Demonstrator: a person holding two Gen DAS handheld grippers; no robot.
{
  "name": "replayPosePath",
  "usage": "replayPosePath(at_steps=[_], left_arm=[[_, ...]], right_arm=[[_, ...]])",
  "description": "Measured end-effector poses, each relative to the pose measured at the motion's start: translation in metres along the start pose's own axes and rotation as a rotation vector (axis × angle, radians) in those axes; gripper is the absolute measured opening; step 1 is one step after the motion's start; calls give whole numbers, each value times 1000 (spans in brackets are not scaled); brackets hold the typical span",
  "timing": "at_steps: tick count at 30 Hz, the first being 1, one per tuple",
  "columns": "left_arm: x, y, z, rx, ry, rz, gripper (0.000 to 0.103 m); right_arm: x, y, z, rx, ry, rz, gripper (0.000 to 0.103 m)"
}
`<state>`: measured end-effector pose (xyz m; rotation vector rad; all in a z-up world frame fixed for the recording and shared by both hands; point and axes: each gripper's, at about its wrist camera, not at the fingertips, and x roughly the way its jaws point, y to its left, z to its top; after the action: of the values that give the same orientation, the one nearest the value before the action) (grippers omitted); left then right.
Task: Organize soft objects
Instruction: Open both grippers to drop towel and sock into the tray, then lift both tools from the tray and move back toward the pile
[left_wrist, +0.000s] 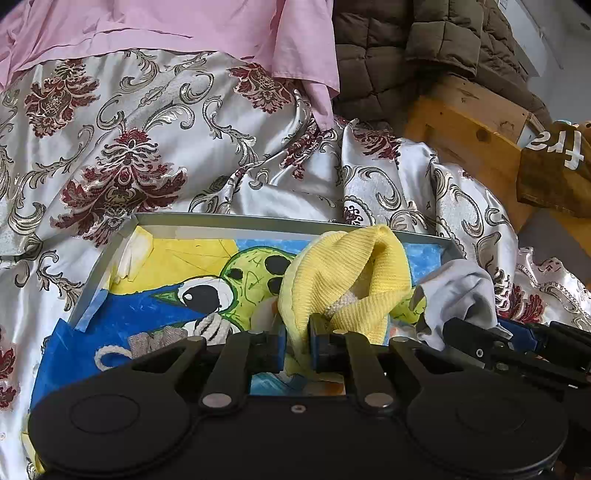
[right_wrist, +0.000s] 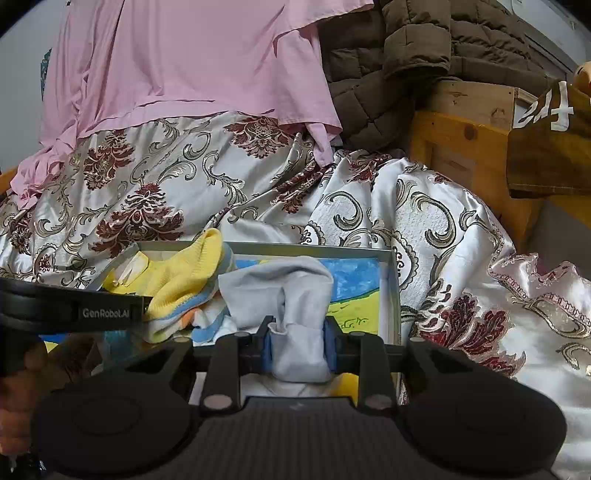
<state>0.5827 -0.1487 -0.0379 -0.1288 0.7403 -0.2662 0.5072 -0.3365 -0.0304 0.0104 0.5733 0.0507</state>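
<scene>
Left wrist: left tongs (left_wrist: 297, 345) pinching yellow sock (left_wrist: 343, 280); right tongs (right_wrist: 298, 349) pinching grey sock (right_wrist: 295, 295) inside tray rim (right_wrist: 395, 288).

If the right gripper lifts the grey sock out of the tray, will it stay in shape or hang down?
The grey sock already slumps in soft folds above the right gripper, so it would probably droop. It looks thin, so likely light. The tray is shallow, and the yellow sock lies against it, so that one may be dragged along a little.

left gripper (left_wrist: 297, 345) pinches yellow sock (left_wrist: 343, 273) over painted tray (left_wrist: 110, 258).
</scene>
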Motion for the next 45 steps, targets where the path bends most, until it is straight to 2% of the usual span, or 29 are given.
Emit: replayPosePath(at_steps=[3, 6, 13, 17, 22, 29, 32, 36, 40, 45], left_arm=[[0, -1, -2, -6, 1, 8, 15], [-2, -3, -4, 5, -6, 20, 20], [-10, -3, -8, -11, -28, 60, 39], [-20, -3, -11, -29, -59, 68, 57], [-41, -7, -16, -16, -97, 69, 62], [-87, -10, -31, -2, -166, 81, 75], [-110, -10, -41, 9, -184, 78, 84], [-145, -9, -55, 36, -186, 66, 88], [-179, -6, -67, 28, -209, 58, 97], [-219, -7, -78, 75, -243, 47, 100]], right_arm=[[-1, 4, 1, -12, -5, -4, 37], [-3, 7, -1, -29, -2, -5, 49], [-19, 8, -5, -43, -45, -12, 70], [-35, 5, -8, -40, -89, -10, 82], [-61, 5, -8, -39, -140, -30, 88], [-110, 8, -11, -10, -201, -41, 100], [-131, 13, -13, -9, -219, -38, 101], [-162, 22, -17, -9, -249, -30, 102], [-188, 31, -22, 1, -258, -30, 103], [-219, 45, -29, 1, -262, -25, 103]])
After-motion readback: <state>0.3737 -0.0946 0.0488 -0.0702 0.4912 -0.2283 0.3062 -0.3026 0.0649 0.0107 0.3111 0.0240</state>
